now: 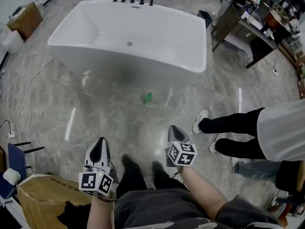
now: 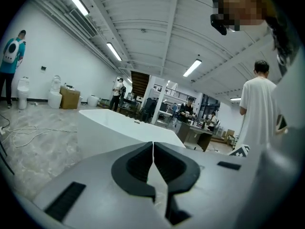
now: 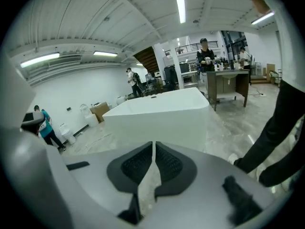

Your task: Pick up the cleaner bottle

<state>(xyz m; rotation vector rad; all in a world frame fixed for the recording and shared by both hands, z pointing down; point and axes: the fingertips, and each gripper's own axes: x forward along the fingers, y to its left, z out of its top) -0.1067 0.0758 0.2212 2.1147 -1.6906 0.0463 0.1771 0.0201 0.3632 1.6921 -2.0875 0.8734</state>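
Two grippers are noted, both closed and both empty. The left gripper (image 1: pixel 101 141) is seen in its own view with its jaws met along a hairline seam and nothing between them. The right gripper (image 1: pixel 175 129) shows the same in its view: pads together, nothing held.

Both are carried low, just ahead of the operator's thighs, on bare forearms. They point forward and somewhat downward with the marker cubes turned up, the right one slightly further forward.

The step in hand is judged to be the approach; no grasp has been begun. A small green object (image 1: pixel 147 98) lies on the floor (image 1: pixel 95 113), just in front of the near wall of the white bathtub (image 1: pixel 143 56) and well apart from both grippers. It is taken to be the cleaner bottle, though it is too small for that to be confirmed.

The next move is judged to call for one gripper to be carried forward and lowered to the floor, its jaws opened and set either side of the object.

A bystander's legs (image 1: pixel 228 123) are noted at the right, clear of that path.
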